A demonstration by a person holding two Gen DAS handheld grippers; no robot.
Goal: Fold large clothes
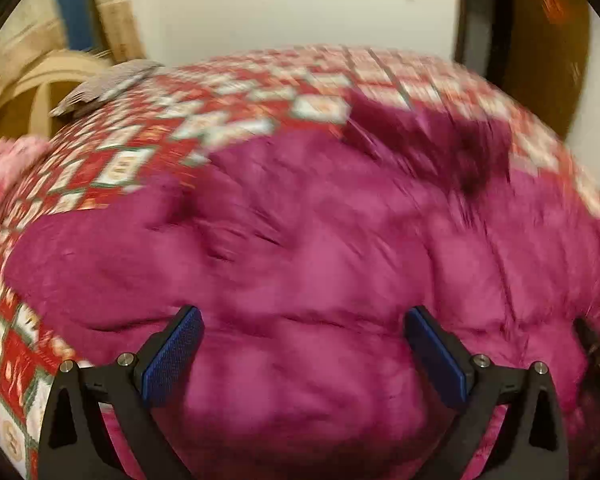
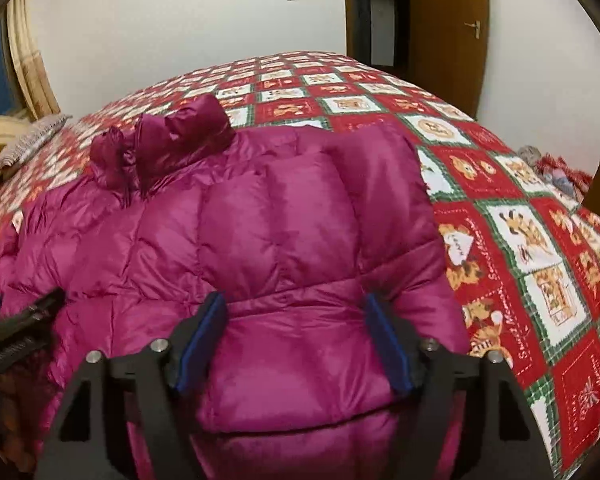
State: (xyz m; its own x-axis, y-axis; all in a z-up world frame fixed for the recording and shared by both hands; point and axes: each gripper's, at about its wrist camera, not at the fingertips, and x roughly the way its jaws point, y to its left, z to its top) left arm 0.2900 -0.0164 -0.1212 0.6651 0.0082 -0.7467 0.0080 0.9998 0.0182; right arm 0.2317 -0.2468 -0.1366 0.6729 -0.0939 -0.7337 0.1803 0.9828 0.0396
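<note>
White walls and a brown wooden door [image 2: 448, 28] stand behind a bed covered with a red, white and green patchwork quilt [image 2: 512, 216] printed with little animal squares. On that quilt lies the magenta quilted puffer jacket [image 2: 260, 216], spread broadly across the near part of the bed, its darker bunched hood or collar [image 2: 164, 140] heaped at the far left end in my right view. My right tongs [image 2: 296, 340] hang just above the near hem of the jacket, blue-padded jaws spread wide with the puffy fabric showing between them, and nothing is pinched. My left tongs [image 1: 304, 352] hover over the same jacket further along, also spread wide and gripping nothing; that view is blurred, so whether the pads brush the cloth I cannot tell. Each pair of tongs peeks into the other's view at the edge. A grey patterned pillow [image 2: 28, 144] rests at the far left of the bed, beside beige curtains [image 2: 28, 56].
</note>
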